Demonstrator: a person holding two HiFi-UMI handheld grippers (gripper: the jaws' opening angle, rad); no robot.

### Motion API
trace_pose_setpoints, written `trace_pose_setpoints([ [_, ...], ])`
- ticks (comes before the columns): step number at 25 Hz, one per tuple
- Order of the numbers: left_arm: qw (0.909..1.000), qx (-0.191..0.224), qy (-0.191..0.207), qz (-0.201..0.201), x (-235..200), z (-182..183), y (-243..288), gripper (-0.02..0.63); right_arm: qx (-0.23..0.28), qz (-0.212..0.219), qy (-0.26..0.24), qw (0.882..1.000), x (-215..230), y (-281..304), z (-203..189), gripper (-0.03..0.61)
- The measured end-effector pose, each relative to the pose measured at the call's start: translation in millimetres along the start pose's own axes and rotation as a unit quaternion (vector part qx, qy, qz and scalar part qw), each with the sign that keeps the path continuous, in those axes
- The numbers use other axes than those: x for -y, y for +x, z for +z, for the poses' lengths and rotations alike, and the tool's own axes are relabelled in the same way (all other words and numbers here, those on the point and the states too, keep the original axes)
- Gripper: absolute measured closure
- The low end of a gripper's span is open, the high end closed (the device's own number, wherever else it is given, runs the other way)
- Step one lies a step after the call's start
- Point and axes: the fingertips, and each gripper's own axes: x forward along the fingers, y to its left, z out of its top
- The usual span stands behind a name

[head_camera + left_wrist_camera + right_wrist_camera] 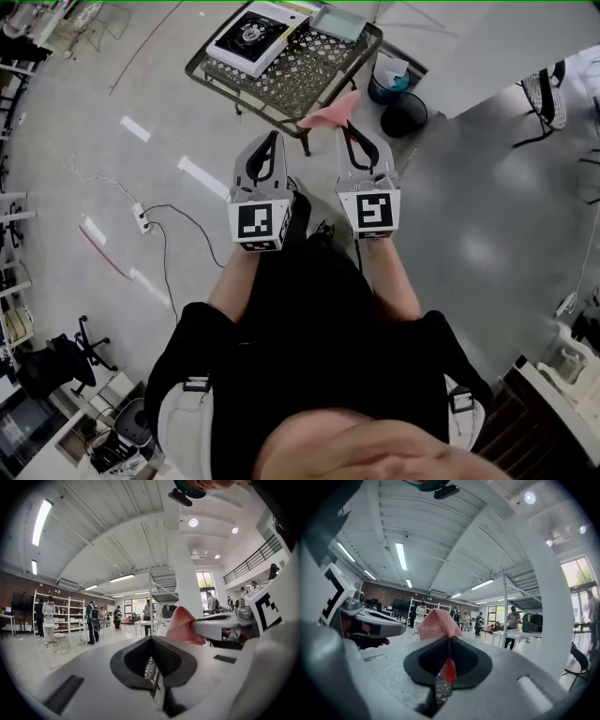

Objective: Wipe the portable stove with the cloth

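Seen from the head view, the person holds both grippers side by side in front of the body, above the grey floor [487, 216] and short of the metal mesh surface [314, 73]. The portable stove [251, 36], white with a dark round burner, lies on the far left part of that surface, well apart from both grippers, and a grey flat box [337, 21] sits just beside it on the right. The right gripper [347, 129] is clamped on the pink cloth [328, 112]: the right gripper view shows the fabric pinched between the closed jaws and bunched up past their tips. In the head view the cloth overlaps the near edge of the surface, though whether it touches it cannot be told. The left gripper [272, 141] has its jaws together with nothing between them, as the left gripper view shows. A blue bucket [389, 82] and a black bin [405, 114] stand on the floor to the right of the surface, and a power strip [142, 220] with its cable lies on the floor at the left
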Motion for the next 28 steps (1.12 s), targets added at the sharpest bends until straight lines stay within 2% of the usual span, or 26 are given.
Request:
trace_pose_setpoints([
  [8,0.9997,-0.001,-0.022,-0.001,-18,-13,50,0.615,-0.024,0.030,-0.016,0.999,5,40,-14,0.561],
  [13,0.9990,-0.004,-0.044,0.003,-47,-14,101,0.615,-0.035,0.051,-0.031,0.998,22,99,-16,0.561],
  [16,0.9983,-0.012,-0.055,0.014,-72,-21,122,0.615,-0.047,0.083,-0.050,0.994,21,134,-18,0.561],
  [20,0.9968,-0.038,-0.067,0.019,-113,-36,160,0.615,-0.067,0.101,-0.068,0.990,28,190,-21,0.561],
  [24,0.9932,-0.040,-0.091,0.060,-173,-46,189,0.615,-0.086,0.129,-0.085,0.984,25,244,-29,0.561],
  [28,0.9894,-0.050,-0.093,0.099,-225,-59,199,0.615,-0.098,0.158,-0.092,0.978,13,283,-46,0.561],
])
